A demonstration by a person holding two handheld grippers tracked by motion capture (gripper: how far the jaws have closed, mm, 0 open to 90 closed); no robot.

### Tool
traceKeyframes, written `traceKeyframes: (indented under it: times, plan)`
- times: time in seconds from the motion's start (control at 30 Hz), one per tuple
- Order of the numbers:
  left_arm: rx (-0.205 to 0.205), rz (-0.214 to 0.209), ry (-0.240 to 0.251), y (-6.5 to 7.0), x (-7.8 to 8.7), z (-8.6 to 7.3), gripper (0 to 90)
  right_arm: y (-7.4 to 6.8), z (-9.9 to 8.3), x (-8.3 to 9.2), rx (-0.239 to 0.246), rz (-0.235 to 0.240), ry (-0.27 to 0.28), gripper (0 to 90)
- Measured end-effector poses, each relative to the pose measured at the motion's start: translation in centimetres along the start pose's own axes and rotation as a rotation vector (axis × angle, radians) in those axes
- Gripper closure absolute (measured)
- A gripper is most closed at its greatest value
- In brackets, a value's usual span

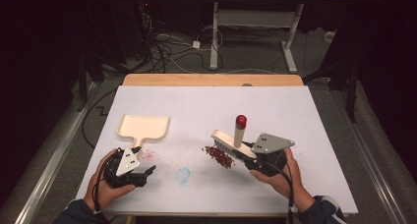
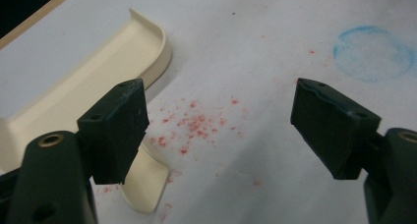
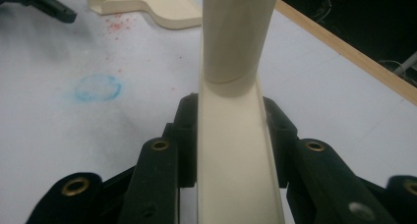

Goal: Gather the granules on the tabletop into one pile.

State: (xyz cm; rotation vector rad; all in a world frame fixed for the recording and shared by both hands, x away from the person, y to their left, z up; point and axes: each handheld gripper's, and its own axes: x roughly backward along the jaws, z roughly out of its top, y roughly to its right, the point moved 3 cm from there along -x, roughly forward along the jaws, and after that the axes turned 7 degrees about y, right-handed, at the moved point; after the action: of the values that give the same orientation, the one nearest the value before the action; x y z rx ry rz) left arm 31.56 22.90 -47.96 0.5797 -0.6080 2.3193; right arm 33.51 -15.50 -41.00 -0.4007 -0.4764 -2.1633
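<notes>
A cream dustpan lies on the white table sheet at the left, its short handle pointing toward me. My left gripper stands open just in front of that handle, nothing between its jaws. In the left gripper view, the dustpan sits beside the left jaw of the left gripper, with faint red specks on the sheet between the jaws. My right gripper is shut on a cream brush with a red-capped handle. Its bristles are over a small pile of red crumbs. In the right gripper view the brush runs up between the jaws of the right gripper.
A blue ring stain marks the sheet between the two hands. The table's wooden far edge shows beyond the sheet. Behind it are a desk frame and loose cables on the floor.
</notes>
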Motion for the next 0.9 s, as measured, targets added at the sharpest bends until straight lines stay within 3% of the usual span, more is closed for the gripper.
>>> traceKeyframes:
  times: [0.1,0.17,0.4,0.6,0.77,0.9]
  plan:
    - [0.002,0.000,0.001,0.0,0.1,0.0,21.2,0.6,-0.6,1.7,-0.023,0.024,0.007,67.4]
    - [0.003,0.001,0.003,0.0,0.1,0.0,21.3,1.0,-1.1,3.0,-0.010,0.027,0.014,67.4]
    - [-0.004,-0.002,-0.001,0.1,-0.1,0.1,21.3,2.0,-3.1,5.4,-0.004,0.052,-0.052,67.5]
    - [-0.004,-0.005,-0.002,0.2,-0.1,0.1,21.3,1.5,-3.7,4.9,0.008,0.105,-0.090,67.5]
    - [-0.006,-0.008,0.000,0.1,-0.1,0.1,21.4,0.7,-4.2,3.0,0.009,0.128,-0.114,67.5]
    - [-0.010,-0.012,-0.007,0.2,-0.3,0.1,21.5,0.3,-4.1,1.6,0.000,0.144,-0.104,67.5]
